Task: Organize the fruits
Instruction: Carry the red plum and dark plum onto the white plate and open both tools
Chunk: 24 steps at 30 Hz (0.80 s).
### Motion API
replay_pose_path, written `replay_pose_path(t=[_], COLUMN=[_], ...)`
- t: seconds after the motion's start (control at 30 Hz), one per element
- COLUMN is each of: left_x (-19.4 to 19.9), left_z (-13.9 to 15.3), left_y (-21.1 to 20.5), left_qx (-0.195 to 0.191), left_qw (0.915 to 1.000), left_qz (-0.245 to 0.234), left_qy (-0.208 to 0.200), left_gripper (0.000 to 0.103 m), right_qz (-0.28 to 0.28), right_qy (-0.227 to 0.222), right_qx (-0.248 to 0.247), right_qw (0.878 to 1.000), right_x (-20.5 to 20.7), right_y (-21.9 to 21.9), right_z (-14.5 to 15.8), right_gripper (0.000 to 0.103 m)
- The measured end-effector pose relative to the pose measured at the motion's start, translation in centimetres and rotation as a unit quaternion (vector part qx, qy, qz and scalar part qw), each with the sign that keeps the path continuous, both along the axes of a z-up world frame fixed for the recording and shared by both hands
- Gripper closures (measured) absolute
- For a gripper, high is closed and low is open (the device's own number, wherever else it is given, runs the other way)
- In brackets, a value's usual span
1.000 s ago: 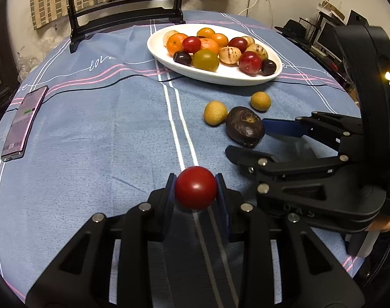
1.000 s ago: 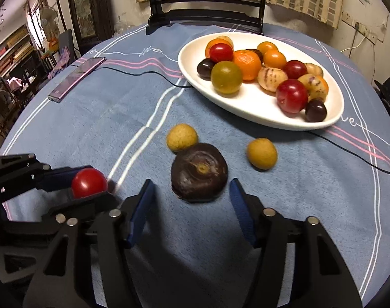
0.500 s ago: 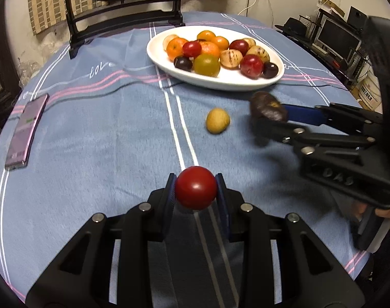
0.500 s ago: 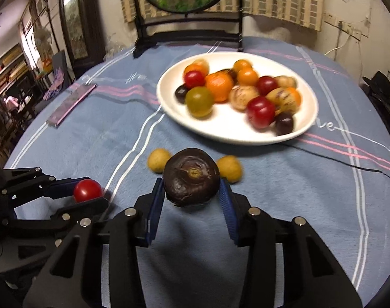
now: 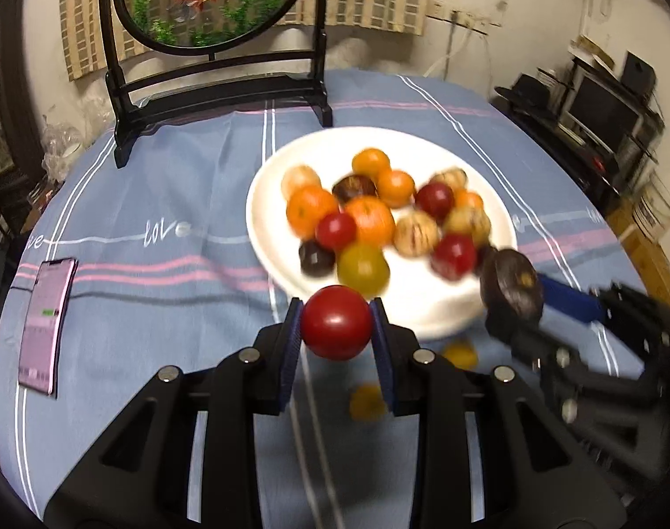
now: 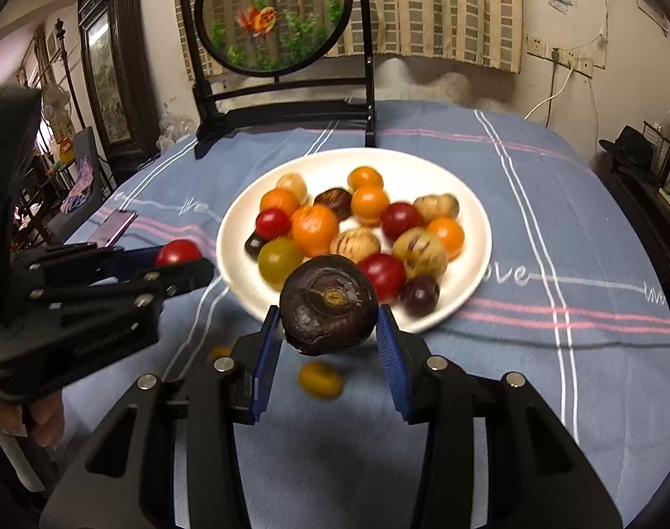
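My left gripper [image 5: 336, 324] is shut on a red tomato [image 5: 336, 322], held above the cloth just before the white plate [image 5: 264, 185]. My right gripper [image 6: 328, 308] is shut on a dark purple fruit [image 6: 328, 304], held at the plate's near rim [image 6: 476, 273]. The plate holds several oranges, tomatoes, plums and striped melons. In the left wrist view the right gripper [image 5: 511, 291] with the dark fruit [image 5: 511, 286] is at the plate's right edge. In the right wrist view the left gripper [image 6: 176, 260] with the tomato [image 6: 177, 252] is left of the plate. Two small yellow fruits [image 5: 366, 401] [image 6: 319, 380] lie on the cloth below.
A round table with a blue striped cloth [image 5: 158, 308]. A phone [image 5: 46, 308] lies at the left. A black stand with a round goldfish screen [image 5: 211, 4] is behind the plate. Shelves and electronics [image 5: 599, 110] are off the right side.
Both grippers have risen and moved forward toward the plate with their fruits. The two yellow fruits now lie below the grippers.
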<state>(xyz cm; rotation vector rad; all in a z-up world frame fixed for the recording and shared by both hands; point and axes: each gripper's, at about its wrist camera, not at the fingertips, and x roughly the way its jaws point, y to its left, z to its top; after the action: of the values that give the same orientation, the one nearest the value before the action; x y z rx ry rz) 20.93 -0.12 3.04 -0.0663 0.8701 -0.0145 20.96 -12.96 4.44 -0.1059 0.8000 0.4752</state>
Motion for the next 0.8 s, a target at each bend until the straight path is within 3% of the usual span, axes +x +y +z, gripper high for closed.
replay_pose_path(t=[0.2,0.5,0.57,0.6,0.63,0.67,0.7,0.8], left_x=[4.6,9.4,10.0,10.1,10.3,10.3,10.2,9.7], left_z=[0.1,-0.9,-1.1,-1.2,-1.3,-1.3,-1.2,-1.1], left_y=[0.5,-0.4,-0.6,-0.7,-0.8,-0.7,-0.7,-0.7], left_qx=[0.009,0.032,0.036,0.035,0.033,0.033,0.034,0.027], left_qw=[0.9995,0.9985,0.9982,0.9982,0.9980,0.9978,0.9974,0.9978], left_qz=[0.031,0.042,0.046,0.048,0.052,0.057,0.063,0.061], left_qy=[0.005,0.014,0.013,0.012,0.011,0.008,0.002,0.001], left_gripper=[0.072,0.072,0.071,0.066,0.050,0.042,0.037,0.036], right_qz=[0.002,0.006,0.006,0.002,0.000,-0.001,-0.001,0.002], right_qy=[-0.014,-0.021,-0.030,-0.039,-0.043,-0.047,-0.047,-0.041], right_qx=[-0.012,-0.040,-0.047,-0.050,-0.051,-0.050,-0.048,-0.039], right_qw=[1.000,0.999,0.998,0.998,0.998,0.998,0.998,0.998], right_x=[2.8,6.6,6.9,6.9,6.8,6.8,6.8,6.6], right_y=[0.8,1.8,2.0,2.0,1.9,1.8,1.6,1.0], right_z=[0.0,-1.1,-1.3,-1.3,-1.3,-1.2,-1.2,-1.1], right_gripper=[0.059,0.059,0.053,0.052,0.049,0.048,0.048,0.048])
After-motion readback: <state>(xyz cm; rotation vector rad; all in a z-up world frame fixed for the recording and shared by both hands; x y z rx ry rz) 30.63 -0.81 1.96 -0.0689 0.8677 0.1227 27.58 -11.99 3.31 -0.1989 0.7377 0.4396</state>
